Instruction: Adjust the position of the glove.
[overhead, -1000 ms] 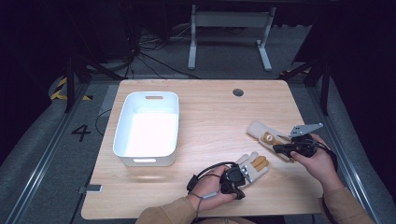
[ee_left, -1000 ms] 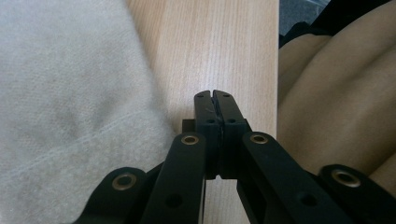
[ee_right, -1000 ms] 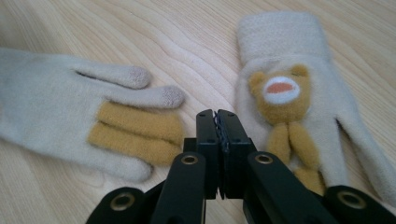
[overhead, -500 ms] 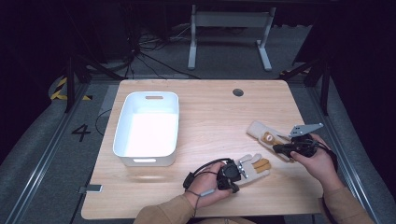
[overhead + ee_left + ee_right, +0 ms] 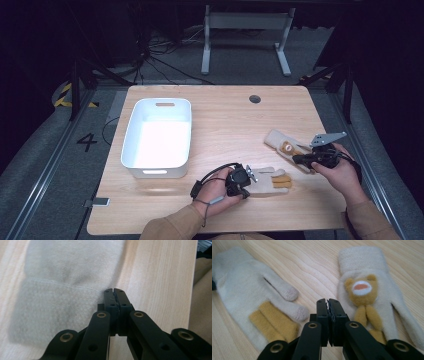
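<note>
Gloves are the things in hand here, two of cream knit, both lying flat on the wooden table (image 5: 225, 120).

The left gripper (image 5: 115, 296) has its jaws pressed fully together, and no fabric is seen between them. The tips rest at the right edge of the plain glove (image 5: 65, 290), at the seam where the ribbed cuff meets the smoother part; whether the tips touch the knit I cannot tell. Most of this glove spreads to the left of the jaws and ahead of them, and bare wood lies to the right of them. In the high view the left gripper (image 5: 239, 181) sits at the cuff end of that same glove (image 5: 270, 181), whose yellow fingers point away from it.

The right gripper (image 5: 328, 305) also has its jaws closed tight with nothing between them. Its tips stand over the bare wood between the two gloves. To the right of the jaws, just beside them, lies the bear glove (image 5: 367, 290), with its cuff far from the tips. To the left of them lies the plain glove (image 5: 254, 302), and its two pale fingertips come near the jaws.

A white bin (image 5: 157, 137) stands well apart from both grippers.
</note>
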The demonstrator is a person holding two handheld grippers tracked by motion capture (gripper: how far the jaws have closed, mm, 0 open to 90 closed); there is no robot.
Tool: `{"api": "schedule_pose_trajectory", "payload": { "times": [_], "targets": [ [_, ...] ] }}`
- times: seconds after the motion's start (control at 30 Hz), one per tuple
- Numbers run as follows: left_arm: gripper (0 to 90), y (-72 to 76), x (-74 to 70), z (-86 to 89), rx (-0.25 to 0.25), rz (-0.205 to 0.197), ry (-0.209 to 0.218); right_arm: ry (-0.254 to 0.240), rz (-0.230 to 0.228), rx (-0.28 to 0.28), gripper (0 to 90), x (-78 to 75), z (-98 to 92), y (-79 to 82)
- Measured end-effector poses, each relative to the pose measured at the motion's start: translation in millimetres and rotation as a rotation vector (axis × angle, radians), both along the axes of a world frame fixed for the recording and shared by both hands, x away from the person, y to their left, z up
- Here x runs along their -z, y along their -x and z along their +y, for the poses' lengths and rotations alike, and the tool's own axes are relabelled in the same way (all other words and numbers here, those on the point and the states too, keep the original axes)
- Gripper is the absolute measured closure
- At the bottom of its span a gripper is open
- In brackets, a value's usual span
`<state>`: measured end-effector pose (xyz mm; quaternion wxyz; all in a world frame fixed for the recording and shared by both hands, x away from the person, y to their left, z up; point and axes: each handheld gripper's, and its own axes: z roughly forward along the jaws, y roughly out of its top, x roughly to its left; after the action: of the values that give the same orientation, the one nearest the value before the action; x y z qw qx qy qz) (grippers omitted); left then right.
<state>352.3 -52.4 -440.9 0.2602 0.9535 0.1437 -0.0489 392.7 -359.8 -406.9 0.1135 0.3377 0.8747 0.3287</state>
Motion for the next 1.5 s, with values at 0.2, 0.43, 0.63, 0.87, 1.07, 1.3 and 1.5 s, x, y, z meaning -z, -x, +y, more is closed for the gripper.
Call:
{"api": "schedule_pose_trajectory", "payload": {
  "times": [0.2, 0.43, 0.63, 0.87, 1.07, 1.3, 1.5],
  "targets": [
    [90.0, -5.4, -0.3, 5.0, -0.027, 0.002, 0.003, -0.001, 0.0, 0.004, 88.1, -0.2, -0.2, 0.1],
    [81.2, -4.9, -8.3, 8.9, -0.03, 0.003, 0.033, -0.018, -0.025, 0.019, 83.1, -1.6, -1.5, 0.0],
    [76.2, -10.4, -31.9, 29.6, -0.094, -0.019, 0.08, -0.059, -0.112, 0.093, 64.9, -1.6, -5.2, -4.5],
    [73.9, -21.6, -42.7, 53.9, -0.191, -0.005, 0.095, -0.033, -0.137, 0.119, 54.6, 7.6, -3.7, -13.3],
    [72.8, -27.6, -44.0, 68.9, -0.251, -0.011, 0.09, -0.003, -0.117, 0.15, 49.2, 23.3, -3.2, -25.1],
    [71.6, -33.5, -43.7, 79.6, -0.294, -0.013, 0.095, 0.011, -0.094, 0.158, 48.8, 32.3, -8.4, -31.4],
    [71.4, -36.4, -41.3, 84.5, -0.312, -0.008, 0.093, 0.016, -0.061, 0.178, 52.3, 43.1, -7.6, -35.8]
  ]
}}
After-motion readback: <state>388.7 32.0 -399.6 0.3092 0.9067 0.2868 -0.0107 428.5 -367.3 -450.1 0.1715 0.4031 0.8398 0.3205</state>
